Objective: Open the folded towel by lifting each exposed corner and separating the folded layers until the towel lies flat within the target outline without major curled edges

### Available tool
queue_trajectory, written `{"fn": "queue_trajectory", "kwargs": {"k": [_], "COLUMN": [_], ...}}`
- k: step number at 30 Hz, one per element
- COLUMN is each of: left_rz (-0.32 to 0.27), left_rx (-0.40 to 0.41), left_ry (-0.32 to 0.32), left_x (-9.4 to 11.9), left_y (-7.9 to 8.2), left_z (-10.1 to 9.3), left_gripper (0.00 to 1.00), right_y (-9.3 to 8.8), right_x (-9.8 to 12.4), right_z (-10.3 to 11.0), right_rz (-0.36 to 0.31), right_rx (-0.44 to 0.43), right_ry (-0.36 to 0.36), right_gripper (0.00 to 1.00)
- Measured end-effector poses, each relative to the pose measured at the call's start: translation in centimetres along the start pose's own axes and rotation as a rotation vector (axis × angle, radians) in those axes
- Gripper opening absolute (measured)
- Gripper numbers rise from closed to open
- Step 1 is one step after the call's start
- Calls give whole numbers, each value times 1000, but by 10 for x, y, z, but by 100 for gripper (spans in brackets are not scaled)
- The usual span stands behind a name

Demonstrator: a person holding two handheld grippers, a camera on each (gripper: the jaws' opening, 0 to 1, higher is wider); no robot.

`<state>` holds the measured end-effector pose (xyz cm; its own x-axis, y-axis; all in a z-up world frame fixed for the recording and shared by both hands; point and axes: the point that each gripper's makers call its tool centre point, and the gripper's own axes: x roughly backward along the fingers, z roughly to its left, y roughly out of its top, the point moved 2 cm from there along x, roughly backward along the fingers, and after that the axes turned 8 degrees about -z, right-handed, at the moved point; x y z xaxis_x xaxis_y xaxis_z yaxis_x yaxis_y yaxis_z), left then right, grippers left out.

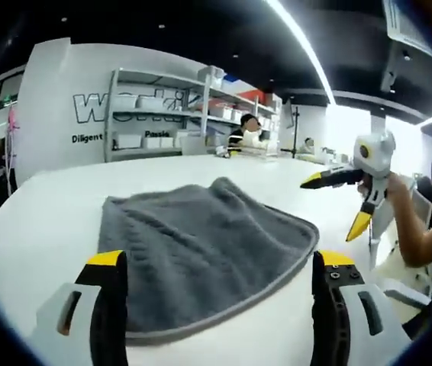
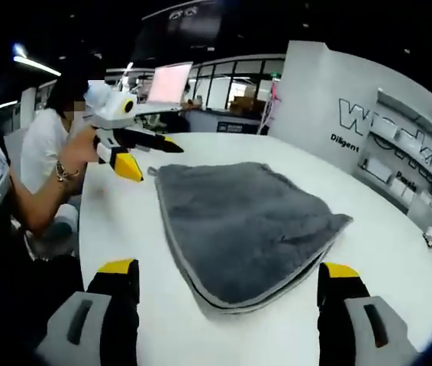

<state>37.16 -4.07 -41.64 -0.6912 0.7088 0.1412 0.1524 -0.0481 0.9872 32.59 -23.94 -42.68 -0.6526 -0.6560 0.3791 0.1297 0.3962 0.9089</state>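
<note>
A grey towel [image 1: 201, 252] lies folded on the white table [image 1: 40, 221], its layered edges showing along the near side. My left gripper [image 1: 220, 259] is open, with its jaws standing wide on either side of the towel's near edge, and holds nothing. My right gripper [image 1: 336, 203] hovers open beyond the towel's right corner, held in a person's hand. In the right gripper view the towel [image 2: 239, 221] stretches away between my right gripper's [image 2: 228, 268] open jaws. There the left gripper [image 2: 150, 158] hangs open just off the towel's far left corner.
A person in a white shirt [image 2: 40, 152] sits at the table's edge [image 2: 86, 229]. Metal shelves with white bins [image 1: 162, 114] stand behind the table against a lettered wall. A lit screen [image 2: 170, 82] stands at the far end.
</note>
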Motion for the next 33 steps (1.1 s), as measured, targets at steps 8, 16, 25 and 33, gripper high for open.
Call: {"fn": "queue_trajectory", "kwargs": {"k": [8,16,25,33], "left_rz": [19,46,143,184], "left_rx": [-26,-37,-98,-117], "left_ry": [-128,-228,-241,-251], "left_x": [-31,-62,-87,-98], "left_y": [-2,-11,-36,-50], "left_z": [-46,-87,-109,-122], "left_gripper": [92,72,44,32], "right_y": [-16,-25,-31,-35], "right_x": [9,14,16,11], "right_z": [14,20,2,-16], "right_rz": [-15,-70,-107,-128], "right_rx": [-61,-170,-245,-323], "right_ry": [1,-31,-90,-150], "right_gripper": [93,75,40,29]}}
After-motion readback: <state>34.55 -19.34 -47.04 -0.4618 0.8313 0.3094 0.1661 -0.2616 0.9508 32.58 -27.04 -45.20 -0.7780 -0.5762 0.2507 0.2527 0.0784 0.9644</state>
